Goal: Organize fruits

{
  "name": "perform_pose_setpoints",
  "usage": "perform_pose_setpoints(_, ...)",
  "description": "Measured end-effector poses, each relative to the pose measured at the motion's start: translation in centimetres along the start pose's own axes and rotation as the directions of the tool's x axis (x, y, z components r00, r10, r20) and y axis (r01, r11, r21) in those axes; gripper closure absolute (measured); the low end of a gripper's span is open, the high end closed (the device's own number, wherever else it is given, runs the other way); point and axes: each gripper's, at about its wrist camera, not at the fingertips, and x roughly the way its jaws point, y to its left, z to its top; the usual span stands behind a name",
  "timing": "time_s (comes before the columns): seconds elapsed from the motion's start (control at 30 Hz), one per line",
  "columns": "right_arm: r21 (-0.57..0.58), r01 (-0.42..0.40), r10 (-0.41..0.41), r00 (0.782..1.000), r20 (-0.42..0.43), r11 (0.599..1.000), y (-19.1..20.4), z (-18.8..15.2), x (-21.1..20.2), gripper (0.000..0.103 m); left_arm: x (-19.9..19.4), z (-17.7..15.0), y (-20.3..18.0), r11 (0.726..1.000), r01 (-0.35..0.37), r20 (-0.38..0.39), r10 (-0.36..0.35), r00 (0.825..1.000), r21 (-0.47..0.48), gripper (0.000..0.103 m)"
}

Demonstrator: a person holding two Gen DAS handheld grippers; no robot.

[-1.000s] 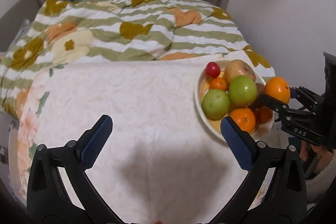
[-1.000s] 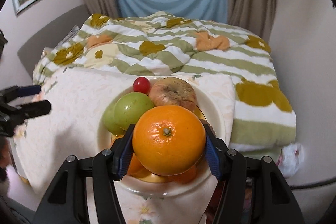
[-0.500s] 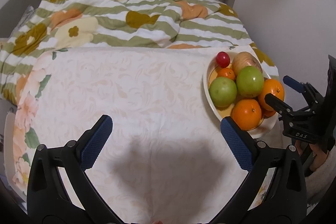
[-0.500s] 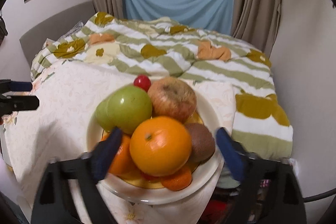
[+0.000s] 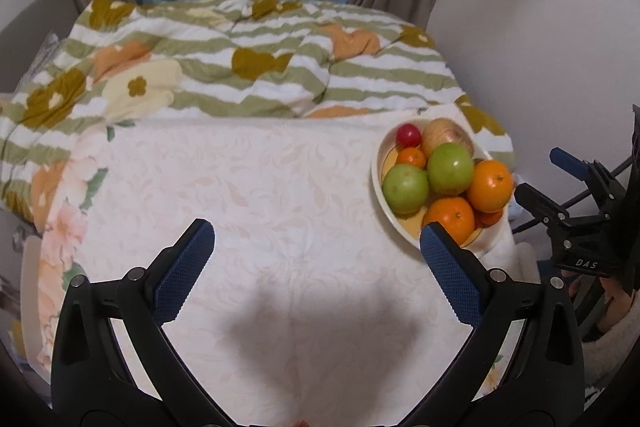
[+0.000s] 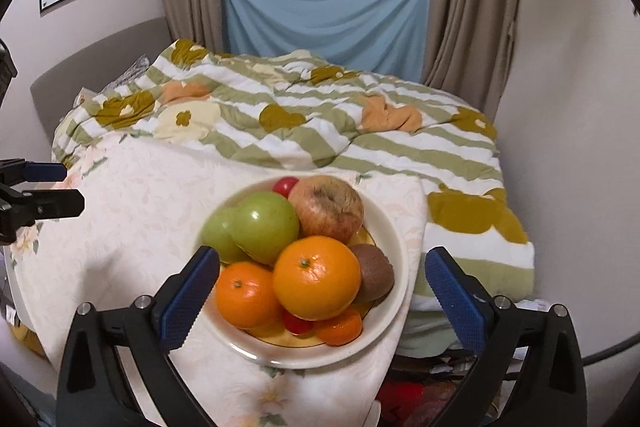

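A cream bowl [image 6: 394, 239] at the table's right edge holds the fruit: two green apples [image 6: 266, 227], a blemished reddish apple [image 6: 326, 213], two large oranges [image 6: 316, 277], a kiwi [image 6: 374, 273], small red fruits and small oranges. The bowl also shows in the left wrist view [image 5: 378, 167]. My right gripper [image 6: 322, 295] is open and empty, its jaws spread either side of the bowl's near rim, pulled back from the big orange. My left gripper [image 5: 318, 255] is open and empty above the bare tablecloth, left of the bowl.
The table has a pale floral cloth [image 5: 240, 187]. Behind it lies a bed with a green-striped flowered quilt [image 5: 260, 67]. A wall [image 5: 540, 27] stands close on the right. The table edge drops off just right of the bowl.
My right gripper opened, left the big orange on top of the pile in the bowl, and drew back. My left gripper stayed open and shifted slightly.
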Motion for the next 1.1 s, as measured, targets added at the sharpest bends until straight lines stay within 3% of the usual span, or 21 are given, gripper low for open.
perform_pose_setpoints(0.43,0.181,0.051,-0.050,0.999,-0.013,0.982,7.1,2.1,-8.0,0.001,-8.6,-0.8,4.5,1.000,-0.008,0.091,0.005,0.996,0.028,0.000)
perform_pose_setpoints(0.8,0.219,0.134,-0.123,0.991,-0.061,0.967,12.9,1.2,-9.2,0.001,-13.1,-3.1,9.0,0.995,-0.102,0.126,0.098,0.987,0.023,0.000)
perform_pose_setpoints(1.1,0.226,0.155,-0.143,0.987,-0.070,0.962,14.3,0.7,-9.6,0.001,-14.4,-4.0,10.4,0.995,-0.098,0.153,0.094,0.984,0.016,0.000)
